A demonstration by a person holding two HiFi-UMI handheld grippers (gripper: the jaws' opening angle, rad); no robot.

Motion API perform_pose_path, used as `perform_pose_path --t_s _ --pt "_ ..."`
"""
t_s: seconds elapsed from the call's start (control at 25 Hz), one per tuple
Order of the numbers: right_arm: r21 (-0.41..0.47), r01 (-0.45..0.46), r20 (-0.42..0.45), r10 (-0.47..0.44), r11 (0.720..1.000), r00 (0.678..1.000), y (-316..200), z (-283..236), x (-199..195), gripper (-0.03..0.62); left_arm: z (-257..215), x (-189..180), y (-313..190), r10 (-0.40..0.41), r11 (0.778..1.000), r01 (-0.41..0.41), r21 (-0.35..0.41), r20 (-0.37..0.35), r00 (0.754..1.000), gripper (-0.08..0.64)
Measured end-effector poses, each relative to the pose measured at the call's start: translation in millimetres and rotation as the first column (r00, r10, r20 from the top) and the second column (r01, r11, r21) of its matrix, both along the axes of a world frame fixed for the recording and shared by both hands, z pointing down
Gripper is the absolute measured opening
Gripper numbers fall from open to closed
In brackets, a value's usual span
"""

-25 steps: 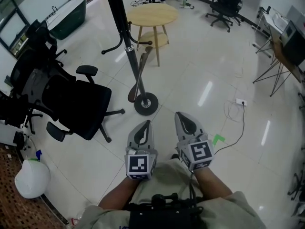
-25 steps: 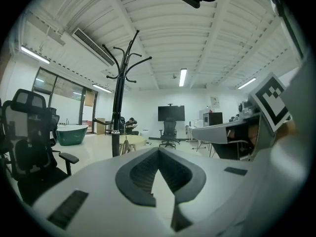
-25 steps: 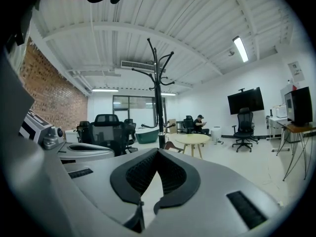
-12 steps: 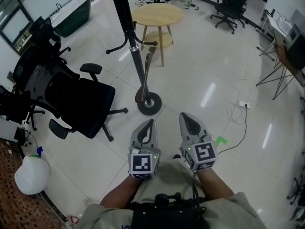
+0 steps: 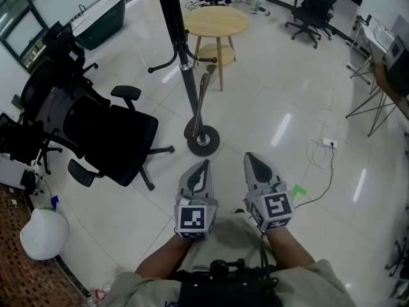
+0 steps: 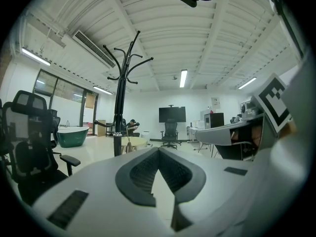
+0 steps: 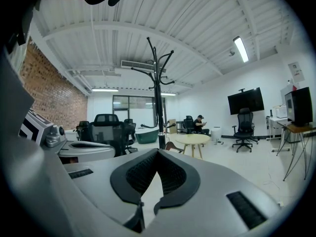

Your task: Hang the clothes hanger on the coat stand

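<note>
Head view, coat stand base [image 5: 203, 139], gripper views, top hooks [image 6: 123, 77]

Coat stand [image 5: 184, 56] at upper centre, base at mid-frame. Clothes hanger [image 5: 200, 101] propped against the pole, lower end at the base. Round table [image 5: 215, 21] behind, at top centre. Office chair [image 5: 112, 139] left of the stand. Left gripper [image 5: 204, 164] and right gripper [image 5: 251, 157] side by side at lower centre, apart from the base.
</note>
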State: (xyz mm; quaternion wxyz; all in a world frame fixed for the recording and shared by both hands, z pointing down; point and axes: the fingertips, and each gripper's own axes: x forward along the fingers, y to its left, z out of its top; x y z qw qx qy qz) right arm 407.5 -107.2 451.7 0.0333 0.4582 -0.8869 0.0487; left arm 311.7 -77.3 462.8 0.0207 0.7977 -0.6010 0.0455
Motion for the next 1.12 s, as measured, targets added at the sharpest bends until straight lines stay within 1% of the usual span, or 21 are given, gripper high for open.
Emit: perform_pose_path --t_s 0.16,0.6,0.8,1.12 --pt "-0.001 0.004 -0.003 -0.004 1.0 1.0 2 2 1 0.002 3 -1 0 0.002 1.0 -0.002 -0.015 -0.007 1.0 0.009" --pt "-0.003 0.017 -0.034 -0.017 1.0 0.999 0 8 -3 0.002 0 -2 -5 0.008 1.0 -0.008 0.004 -0.005 1.0 0.009" --pt "-0.01 0.015 -0.027 -0.016 1.0 1.0 -4 10 -8 0.002 1 -6 -8 0.005 1.0 -0.005 0.004 -0.023 1.0 0.009" --pt "-0.012 0.027 -0.018 -0.028 1.0 0.999 -5 9 -15 0.002 0 -10 -10 0.009 1.0 -0.009 0.005 -0.02 1.0 0.009"
